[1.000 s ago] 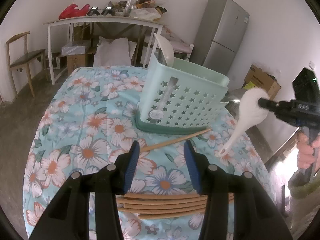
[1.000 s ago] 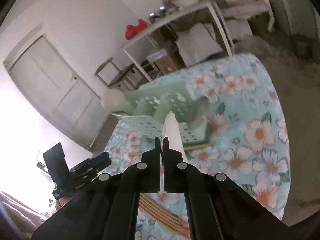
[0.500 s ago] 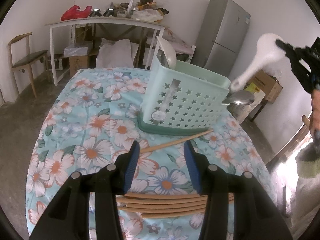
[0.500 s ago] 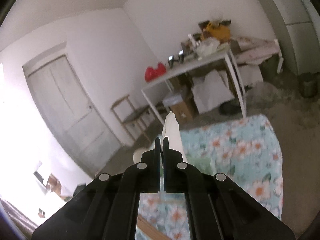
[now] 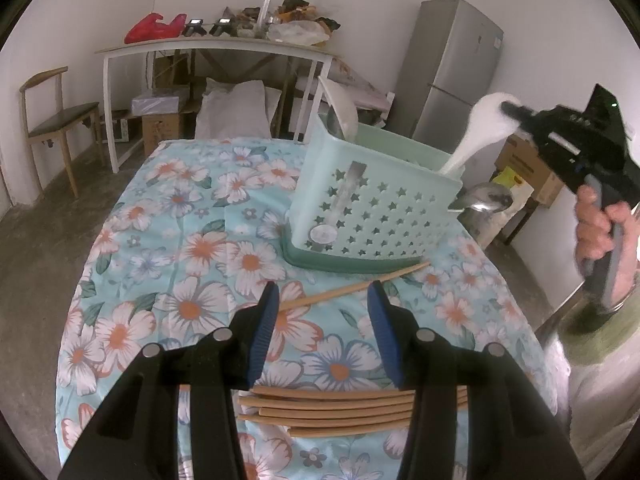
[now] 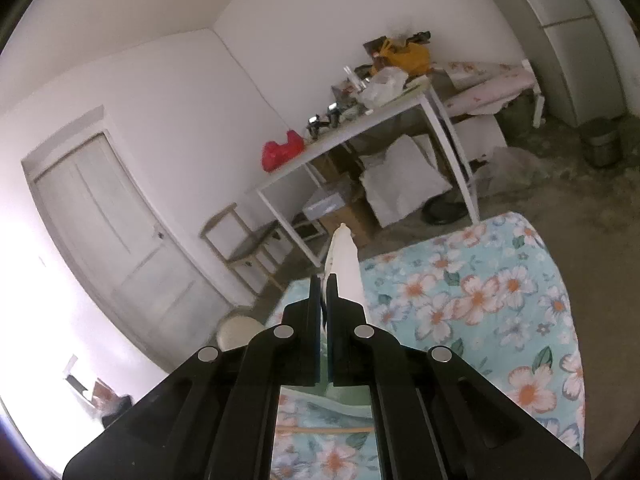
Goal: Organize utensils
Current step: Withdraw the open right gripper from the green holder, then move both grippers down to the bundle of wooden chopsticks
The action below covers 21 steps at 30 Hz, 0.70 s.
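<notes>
From my left wrist, my left gripper (image 5: 322, 328) hangs half open and empty above the chopsticks (image 5: 352, 410), short of the basket (image 5: 372, 204), while my right gripper (image 5: 510, 110) pinches the white spoon (image 5: 480, 128), handle slanting down over the basket's right rim; from my right wrist, my right gripper (image 6: 324, 296) is clamped on the spoon (image 6: 346, 264), its long axis pointing ahead, the basket largely hidden below.

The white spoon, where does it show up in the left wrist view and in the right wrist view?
Left wrist view: the white spoon is upper right, bowl pinched in the right claw, handle slanting down into the green basket.
Right wrist view: at centre, it sticks up and away from the shut claw.
Shared landmark: the white side table with the red bag.
</notes>
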### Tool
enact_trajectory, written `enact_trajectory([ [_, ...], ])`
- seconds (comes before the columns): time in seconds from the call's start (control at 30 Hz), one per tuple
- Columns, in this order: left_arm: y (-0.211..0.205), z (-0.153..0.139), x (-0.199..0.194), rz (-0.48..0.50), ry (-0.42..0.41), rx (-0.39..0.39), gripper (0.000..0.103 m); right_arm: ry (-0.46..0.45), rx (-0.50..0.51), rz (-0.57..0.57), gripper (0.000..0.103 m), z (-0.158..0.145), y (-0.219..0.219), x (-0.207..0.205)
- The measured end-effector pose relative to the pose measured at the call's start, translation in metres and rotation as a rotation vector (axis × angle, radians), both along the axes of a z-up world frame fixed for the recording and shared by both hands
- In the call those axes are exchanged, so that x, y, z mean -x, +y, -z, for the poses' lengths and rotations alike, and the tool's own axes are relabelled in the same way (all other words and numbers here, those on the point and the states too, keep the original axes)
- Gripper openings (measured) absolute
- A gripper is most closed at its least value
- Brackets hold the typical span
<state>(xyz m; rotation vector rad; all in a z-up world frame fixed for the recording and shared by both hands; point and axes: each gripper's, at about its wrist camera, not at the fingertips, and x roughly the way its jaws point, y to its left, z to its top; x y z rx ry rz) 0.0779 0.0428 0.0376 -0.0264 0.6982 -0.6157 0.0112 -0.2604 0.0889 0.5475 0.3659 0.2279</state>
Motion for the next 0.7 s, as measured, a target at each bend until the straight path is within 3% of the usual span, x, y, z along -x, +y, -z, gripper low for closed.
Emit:
enact_trajectory([
  [0.13,-0.002,0.002,-0.001,0.006,0.003,-0.001,0.044,0.101,0.050,-0.018,0.007,0.020,0.010,-0.017],
  [0.23,-0.003,0.003,-0.002,0.007,0.006,-0.008,0.044,0.100,0.111,0.014,0.032,0.018,0.016,-0.014],
  [0.27,-0.003,0.003,-0.002,0.006,0.007,-0.008,0.044,0.086,0.127,0.026,0.038,0.015,0.016,-0.011],
  [0.43,-0.004,0.003,-0.002,0.002,0.006,-0.005,0.044,0.027,0.174,0.091,0.046,0.002,0.015,0.002],
  [0.7,-0.003,0.001,0.000,0.010,-0.009,0.007,0.044,-0.153,0.128,0.168,0.057,-0.018,0.005,0.043],
])
